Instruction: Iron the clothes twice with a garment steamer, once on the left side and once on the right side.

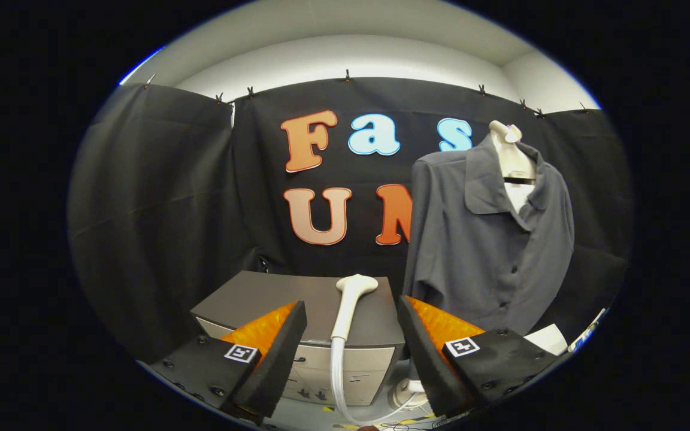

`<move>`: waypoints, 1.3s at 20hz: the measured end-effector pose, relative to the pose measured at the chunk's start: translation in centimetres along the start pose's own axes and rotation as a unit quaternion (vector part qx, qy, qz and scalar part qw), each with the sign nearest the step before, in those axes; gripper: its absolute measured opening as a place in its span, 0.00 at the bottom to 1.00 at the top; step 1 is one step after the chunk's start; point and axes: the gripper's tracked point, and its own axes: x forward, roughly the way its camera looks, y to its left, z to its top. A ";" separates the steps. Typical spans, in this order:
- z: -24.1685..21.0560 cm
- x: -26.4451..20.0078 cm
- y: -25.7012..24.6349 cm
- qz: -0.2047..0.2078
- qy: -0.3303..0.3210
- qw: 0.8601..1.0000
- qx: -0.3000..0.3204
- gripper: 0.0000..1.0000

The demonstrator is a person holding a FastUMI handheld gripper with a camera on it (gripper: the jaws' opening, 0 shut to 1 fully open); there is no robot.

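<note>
A grey collared shirt [492, 239] hangs on a white mannequin form [510, 155] beyond and to the right of my fingers. A white garment steamer head [351, 299] lies on a grey cabinet [261, 299], its handle pointing toward me and its white hose [339, 383] dropping over the cabinet's front edge. My gripper [352, 329] is open, held back from the cabinet, with the steamer handle showing in the gap between the fingers and nothing touching them. The shirt's lower hem is hidden behind the right finger.
The hose curves down to a white steamer base [406, 395] on the floor beside the cabinet. A white sheet [547, 338] lies low at the right below the shirt. Black cloth walls close in behind and on the left.
</note>
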 end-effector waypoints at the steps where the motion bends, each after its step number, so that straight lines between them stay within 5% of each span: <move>1: -0.2 1.6 0.5 0.007 0.013 1.000 0.003 0.98; 14: -7.4 21.5 -1.0 -0.014 0.225 0.974 -0.004 0.98; 26: -13.0 29.2 -3.4 -0.040 0.329 0.943 0.013 0.99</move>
